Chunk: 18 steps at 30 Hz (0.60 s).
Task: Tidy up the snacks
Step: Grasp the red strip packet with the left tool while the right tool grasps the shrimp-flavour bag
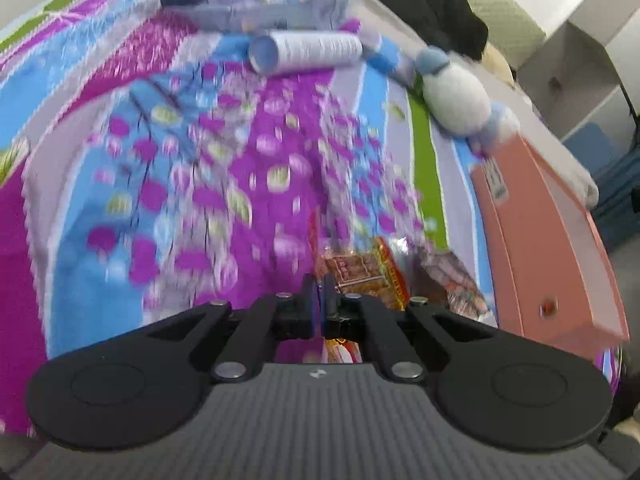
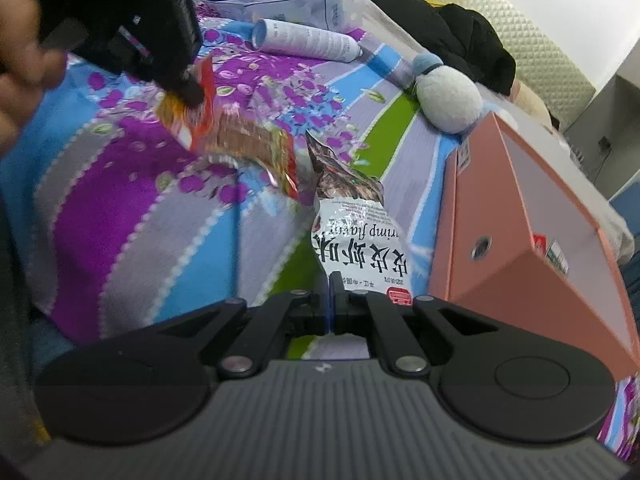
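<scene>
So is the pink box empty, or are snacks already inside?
Empty as far as visible: the pink box lies open on the bedspread, showing only bare white interior; its far end is out of view.

Open bedspread (image 2: 132, 216) on the left, pink box (image 2: 500, 216) walling the right — plush toy (image 2: 446, 98) and tube (image 2: 308, 40) beyond
</scene>
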### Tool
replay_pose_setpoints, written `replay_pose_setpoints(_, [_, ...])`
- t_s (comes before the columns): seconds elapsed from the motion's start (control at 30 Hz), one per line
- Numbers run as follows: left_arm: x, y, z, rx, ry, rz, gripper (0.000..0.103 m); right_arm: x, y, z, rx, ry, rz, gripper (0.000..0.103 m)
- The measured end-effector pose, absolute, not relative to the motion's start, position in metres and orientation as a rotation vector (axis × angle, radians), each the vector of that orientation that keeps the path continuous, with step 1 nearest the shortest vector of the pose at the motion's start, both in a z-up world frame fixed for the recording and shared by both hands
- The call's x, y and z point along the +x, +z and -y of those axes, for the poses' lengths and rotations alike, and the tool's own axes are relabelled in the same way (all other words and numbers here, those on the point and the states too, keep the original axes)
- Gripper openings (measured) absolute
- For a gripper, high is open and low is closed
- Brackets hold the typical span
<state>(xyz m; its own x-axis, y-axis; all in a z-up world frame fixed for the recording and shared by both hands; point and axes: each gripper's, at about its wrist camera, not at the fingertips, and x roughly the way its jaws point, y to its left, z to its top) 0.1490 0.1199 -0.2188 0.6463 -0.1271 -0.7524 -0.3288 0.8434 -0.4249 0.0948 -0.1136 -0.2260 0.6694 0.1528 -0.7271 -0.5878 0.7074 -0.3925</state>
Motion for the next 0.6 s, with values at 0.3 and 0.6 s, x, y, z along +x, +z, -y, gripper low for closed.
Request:
replay_pose_setpoints(0.3, [0.131,-0.213,-0.118,-0.500,0.058,-0.988,0.052,0.091,-0.219,0.134,-0.481,0.506,-0.778,0.034])
replay_pose_setpoints(0.6, [0.149,-0.188,-0.105,-0.166,-0.072,-0.967,0.089,0.119,-0.214,0.144,-0.352,0.539,-0.764,0.087])
